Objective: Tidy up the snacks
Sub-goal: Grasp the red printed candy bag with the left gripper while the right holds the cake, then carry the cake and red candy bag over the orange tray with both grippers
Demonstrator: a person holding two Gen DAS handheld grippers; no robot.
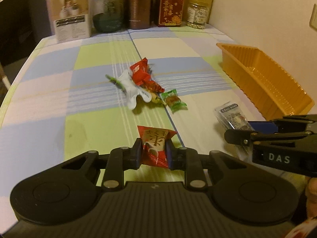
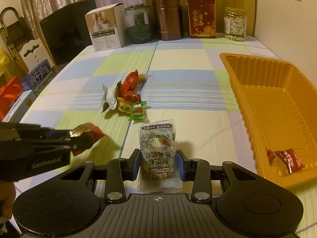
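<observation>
Gripping a snack in each set of jaws, both lifted off the surface (image 1: 95, 103).
Left gripper (image 1: 154, 153) is clamped on the red packet (image 1: 156, 144), long axis running forward, nose poking out ahead; right gripper (image 2: 158, 163) pinches the clear packet (image 2: 157, 150) likewise, lengthwise, orange tray (image 2: 247, 107) off to the right of the jaws.

A red wrapper with a beige panel (image 1: 156, 147) is being shown between the blue-padded black fingers (image 1: 136, 152) of the left gripper (image 1: 153, 154), while a clear packet with black print and speckled contents (image 2: 158, 154) is being shown between the right gripper's (image 2: 158, 163) blue pads. Beyond both fingertips, a cloth checked in pale blue, green and cream with white stripes (image 1: 95, 103) is being displayed under red, white, yellow and green wrappers (image 1: 142, 83), and to the right of the fingers an orange tray (image 2: 277, 103) is being seen.
</observation>
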